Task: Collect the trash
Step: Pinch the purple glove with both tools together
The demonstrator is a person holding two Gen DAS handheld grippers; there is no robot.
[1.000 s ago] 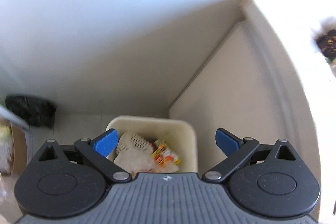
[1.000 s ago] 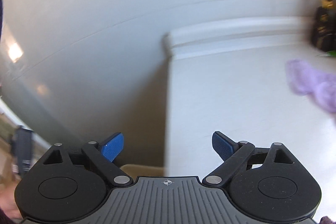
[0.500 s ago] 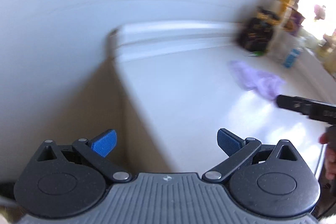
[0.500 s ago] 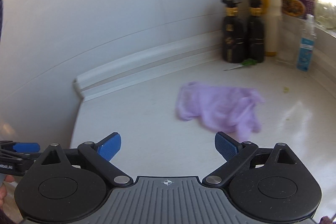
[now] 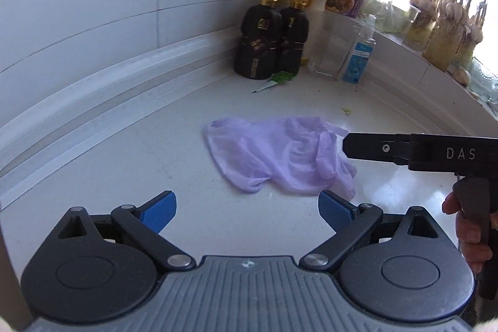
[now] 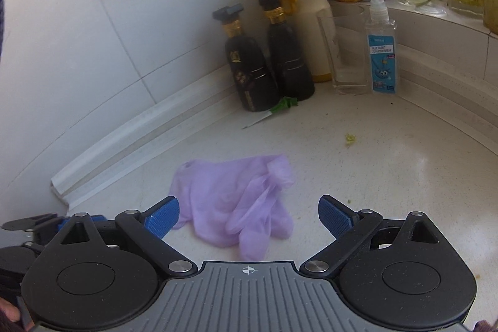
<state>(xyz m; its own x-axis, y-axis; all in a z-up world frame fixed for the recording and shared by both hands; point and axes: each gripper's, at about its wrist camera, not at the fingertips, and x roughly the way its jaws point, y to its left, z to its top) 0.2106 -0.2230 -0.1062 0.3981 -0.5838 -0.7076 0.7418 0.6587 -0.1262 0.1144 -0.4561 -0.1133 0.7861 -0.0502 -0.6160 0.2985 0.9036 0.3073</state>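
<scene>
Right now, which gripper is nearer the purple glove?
Right. The right gripper hangs open with the purple glove showing between its fingertips, not gripped. The left gripper, also open, sits a little short of the glove's near edge.

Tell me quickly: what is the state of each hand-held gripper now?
Left hand-held gripper: open, holding nothing.
Right hand-held gripper: open, holding nothing; purple glove lies ahead.

Left gripper [image 5: 247,209] and right gripper [image 6: 249,215], both tilted downward, jaws wide apart, nothing held.
</scene>
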